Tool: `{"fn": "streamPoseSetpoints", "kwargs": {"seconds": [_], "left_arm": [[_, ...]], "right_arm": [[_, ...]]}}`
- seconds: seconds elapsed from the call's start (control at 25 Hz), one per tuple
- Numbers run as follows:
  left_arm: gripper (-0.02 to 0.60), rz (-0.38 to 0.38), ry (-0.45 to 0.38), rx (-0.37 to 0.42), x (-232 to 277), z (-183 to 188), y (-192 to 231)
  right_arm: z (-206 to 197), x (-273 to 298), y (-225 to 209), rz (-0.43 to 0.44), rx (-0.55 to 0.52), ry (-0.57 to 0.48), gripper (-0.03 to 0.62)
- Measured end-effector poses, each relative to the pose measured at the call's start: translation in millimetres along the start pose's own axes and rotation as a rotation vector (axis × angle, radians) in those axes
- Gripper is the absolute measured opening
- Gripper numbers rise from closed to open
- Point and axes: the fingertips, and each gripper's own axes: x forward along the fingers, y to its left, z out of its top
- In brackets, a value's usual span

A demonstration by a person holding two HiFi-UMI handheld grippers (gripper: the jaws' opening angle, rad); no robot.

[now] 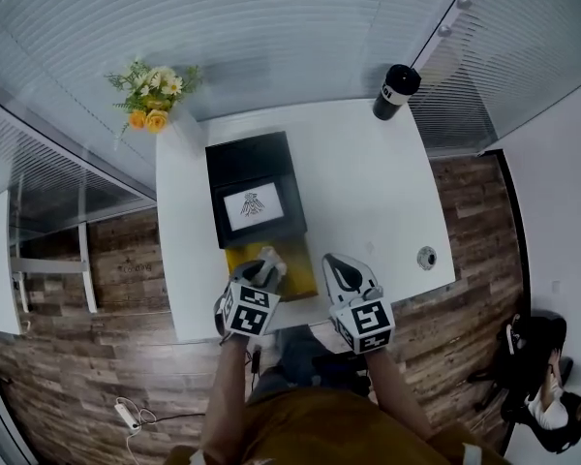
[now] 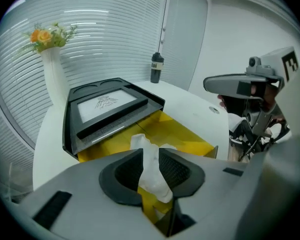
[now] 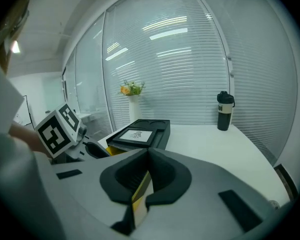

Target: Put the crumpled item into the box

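The crumpled white item (image 2: 151, 165) is pinched between the jaws of my left gripper (image 2: 150, 156), which is shut on it. It hangs just over the open yellow box (image 2: 187, 138) at the table's near edge. From the head view, the left gripper (image 1: 267, 267) sits over the yellow box (image 1: 295, 264) with the crumpled item (image 1: 270, 259) at its tip. My right gripper (image 1: 333, 269) is at the box's right side. In the right gripper view that gripper (image 3: 147, 178) is shut on a thin yellow wall of the box (image 3: 141, 193).
A black lid or tray (image 1: 255, 190) with a white printed card lies just behind the box. A white vase of flowers (image 1: 151, 95) stands at the table's far left corner and a black bottle (image 1: 395, 91) at the far right. A round grommet (image 1: 426, 257) is in the white table (image 1: 378, 201).
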Motion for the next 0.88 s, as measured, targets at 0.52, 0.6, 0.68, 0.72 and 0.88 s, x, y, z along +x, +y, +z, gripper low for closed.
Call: {"fn": "streamPoseSetpoints", "kwargs": {"seconds": [0.52,0.6,0.68,0.72,0.88], "left_arm": [[0.071,0.117,-0.399,-0.061,-88,60,3],[0.065,0.092,-0.438,-0.102,-98,67,0],[0.055,0.089,-0.473,-0.127,-110,68,-4],[0.049,0.095,-0.492,-0.135,-116,69,-5],[0.025,0.114,-0.581,-0.170,-147,77,-5]], "right_arm": [[30,-30,8,-0.050,-0.052,-0.078,0.012],[33,-35,9,-0.064,-0.051,-0.094,0.012],[34,-42,13,-0.074,-0.045,-0.101,0.012],[36,-47,15,-0.078,-0.046,-0.106,0.012],[53,-63,25,-0.083,-0.078,-0.155,0.012]]}}
